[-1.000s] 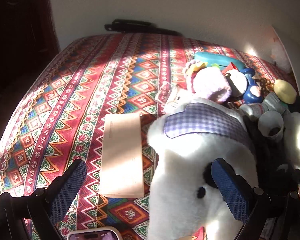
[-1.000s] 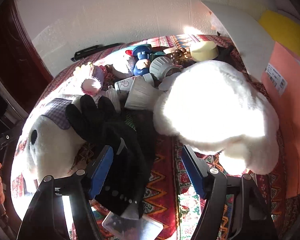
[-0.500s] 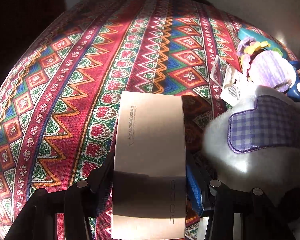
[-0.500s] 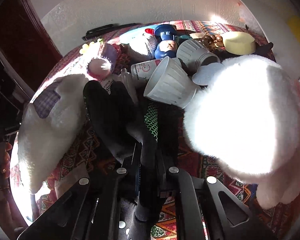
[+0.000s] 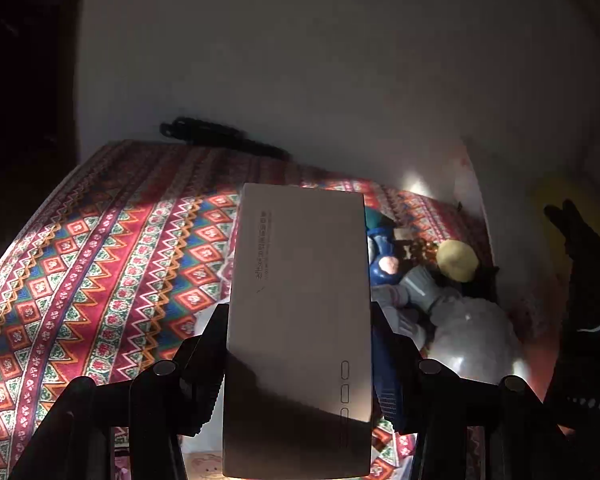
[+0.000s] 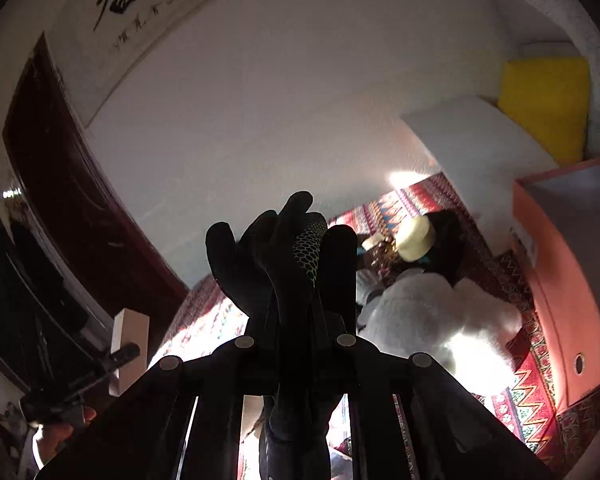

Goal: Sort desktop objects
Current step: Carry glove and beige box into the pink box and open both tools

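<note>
Above patterned cloth [image 5: 100, 264], left fingers [image 5: 214, 344] clamp beige box [image 5: 300, 320], right fingers [image 6: 340, 280] pinch black glove [image 6: 288, 264]

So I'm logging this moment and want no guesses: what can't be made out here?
- Left wrist view: the beige box hides the cloth and toys behind it; its small print is unreadable.
- Right wrist view: the black glove covers the right gripper's pads.
- Both views: toys by the wall are dim.
</note>
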Demonstrator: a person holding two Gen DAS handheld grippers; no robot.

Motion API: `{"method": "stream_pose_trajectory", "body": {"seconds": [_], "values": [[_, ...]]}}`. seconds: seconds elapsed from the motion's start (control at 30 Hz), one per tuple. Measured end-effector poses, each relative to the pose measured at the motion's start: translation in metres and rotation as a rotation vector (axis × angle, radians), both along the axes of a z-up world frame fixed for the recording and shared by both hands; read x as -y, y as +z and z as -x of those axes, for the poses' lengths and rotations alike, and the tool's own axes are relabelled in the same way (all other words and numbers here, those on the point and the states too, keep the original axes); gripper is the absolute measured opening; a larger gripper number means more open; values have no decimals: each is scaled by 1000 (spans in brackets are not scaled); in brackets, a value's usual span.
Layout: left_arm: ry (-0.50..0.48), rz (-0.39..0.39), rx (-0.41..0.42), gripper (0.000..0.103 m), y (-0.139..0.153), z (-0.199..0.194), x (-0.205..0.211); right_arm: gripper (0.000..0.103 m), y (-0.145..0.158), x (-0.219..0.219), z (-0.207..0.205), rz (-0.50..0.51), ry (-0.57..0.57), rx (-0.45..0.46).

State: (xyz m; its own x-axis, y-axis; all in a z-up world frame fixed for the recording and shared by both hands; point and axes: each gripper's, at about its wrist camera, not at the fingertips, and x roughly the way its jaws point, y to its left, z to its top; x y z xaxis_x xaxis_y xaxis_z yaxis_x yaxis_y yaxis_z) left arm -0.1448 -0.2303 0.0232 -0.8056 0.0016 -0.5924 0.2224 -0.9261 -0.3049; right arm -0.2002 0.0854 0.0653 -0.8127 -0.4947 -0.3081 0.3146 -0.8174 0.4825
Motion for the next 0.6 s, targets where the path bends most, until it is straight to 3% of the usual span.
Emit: {"method": "stream_pose_trajectory", "body": {"seconds": [0.17,0.3,0.4,0.5,0.57,0.6], "values": [[-268,6,-67,55,40,32,-133,10,38,-91,-35,44,-289,-114],[-445,38,-57,55,48,73,-238,10,44,-179,-44,100,-518,-96],[-563,53,-31,55,42,104,-311,10,22,-228,-26,162,-561,-17],[-660,37,6,55,28,133,-371,11,-22,-266,10,262,-541,99],[-718,-18,30,55,18,151,-401,24,-45,-282,24,282,-581,180],[-740,-50,42,56,13,160,-412,37,-54,-289,29,275,-617,218]]}}
